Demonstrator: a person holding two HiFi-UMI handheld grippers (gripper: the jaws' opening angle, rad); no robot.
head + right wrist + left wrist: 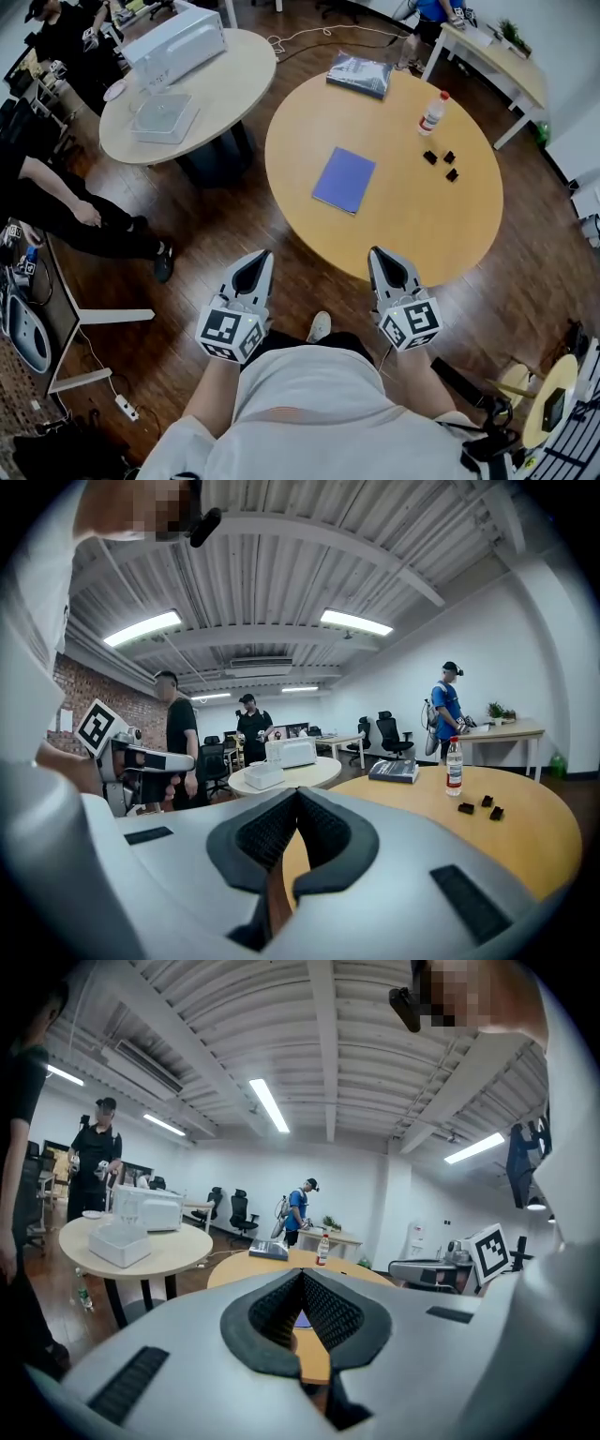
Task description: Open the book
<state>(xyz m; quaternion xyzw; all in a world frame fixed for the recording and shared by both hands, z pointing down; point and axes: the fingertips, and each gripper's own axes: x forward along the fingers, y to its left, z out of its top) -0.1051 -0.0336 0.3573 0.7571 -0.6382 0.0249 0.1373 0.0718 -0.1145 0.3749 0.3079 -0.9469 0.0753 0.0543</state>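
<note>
A closed blue book (343,179) lies flat on the round wooden table (441,225), a little left of its middle. My left gripper (255,263) hangs off the table's near edge, below and left of the book, with its jaws shut and empty. My right gripper (383,260) is held level with it at the table's rim, below and right of the book, also shut on nothing. In the left gripper view the jaw tips (302,1277) meet, and a sliver of the blue book (302,1319) shows behind them. The right gripper view shows closed tips (296,794) pointing across the table.
At the table's far edge lies a dark glossy book (359,73). A water bottle (432,112) and three small black blocks (441,161) stand at the right. A second round table (220,94) at the left carries white boxes (176,42). A person (66,211) sits at far left.
</note>
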